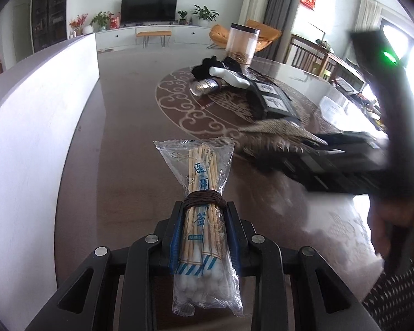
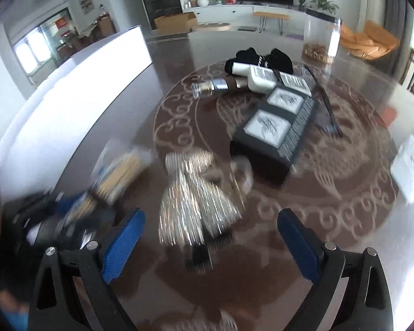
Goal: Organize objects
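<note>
Living room beyond; work surface is a glossy dark brown table [image 2: 129,115] with a pale scroll pattern, a white box wall [image 1: 41,127] along its left edge.

Left gripper [image 1: 204,215] is clamped on a clear plastic packet of cotton swabs [image 1: 204,193]: wooden sticks, blue print, a dark cord wound round the middle just ahead of the pads, white cotton tips bunched at the near end behind the fingers. The packet is held above the table, pointing away from the camera.

Right gripper [image 2: 211,234]: blue pads spread apart, nothing touching them. No earlier view to compare. Below and between them, blurred, sits a shiny silver pleated object [image 2: 196,201]; contact cannot be told.

Farther on, a black box [image 2: 273,135] with two white framed panels on top. Past it, a white bottle [image 2: 258,78] lying on its side, a small glass bottle [image 2: 215,87] with a metallic collar beside it, and black fabric [image 2: 259,58] behind.

Farthest, an upright clear jar [image 1: 241,45] with a dark lid; brownish pieces fill only the bottom, too small to identify.
</note>
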`<state>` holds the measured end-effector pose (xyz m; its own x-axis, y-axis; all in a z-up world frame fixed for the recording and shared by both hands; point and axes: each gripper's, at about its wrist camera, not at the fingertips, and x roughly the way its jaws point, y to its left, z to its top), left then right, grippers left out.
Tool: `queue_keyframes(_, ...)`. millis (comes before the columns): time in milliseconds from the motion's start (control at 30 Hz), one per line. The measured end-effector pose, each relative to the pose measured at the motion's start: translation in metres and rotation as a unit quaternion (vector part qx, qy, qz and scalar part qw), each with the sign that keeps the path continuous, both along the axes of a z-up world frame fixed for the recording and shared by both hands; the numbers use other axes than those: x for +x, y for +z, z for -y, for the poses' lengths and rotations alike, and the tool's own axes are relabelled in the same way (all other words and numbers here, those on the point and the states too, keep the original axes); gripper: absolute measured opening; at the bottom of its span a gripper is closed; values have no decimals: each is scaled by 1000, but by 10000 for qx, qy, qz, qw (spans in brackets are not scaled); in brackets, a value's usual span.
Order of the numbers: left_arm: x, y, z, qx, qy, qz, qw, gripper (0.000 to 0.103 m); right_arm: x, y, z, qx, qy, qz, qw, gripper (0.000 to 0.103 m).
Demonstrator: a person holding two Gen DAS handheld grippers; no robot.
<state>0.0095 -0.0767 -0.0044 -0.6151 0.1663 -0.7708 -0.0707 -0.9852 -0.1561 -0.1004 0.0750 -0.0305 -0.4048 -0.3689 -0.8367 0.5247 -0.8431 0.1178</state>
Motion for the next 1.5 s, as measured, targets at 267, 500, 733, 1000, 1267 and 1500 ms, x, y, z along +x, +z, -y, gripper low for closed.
queue_keyframes(267,47,56,17,736,-116,-344,9966,28,33,42,-14,-212,-145,-148,9996,47)
queue_keyframes(500,106,145,111,546,742,-1204,9884,28,87,147,51,-1346,688,-524,9871,47)
queue_keyframes(733,117,113,231,-603,2159,-116,9745,39,121,154,194,-1321,1978,-226,9710,50)
queue_keyframes(1000,114,91,232,-417,2448,136,9686,71,108,127,184,-1320,1635,211,9774,83)
queue_keyframes(1267,82,132,55,247,193,-576,9978,91,64,59,-2,-572,-722,-334,9952,97)
queue_keyframes(1500,35,61,-52,29,-591,-201,9980,103,44,-1,-161,305,-2534,-216,9666,97)
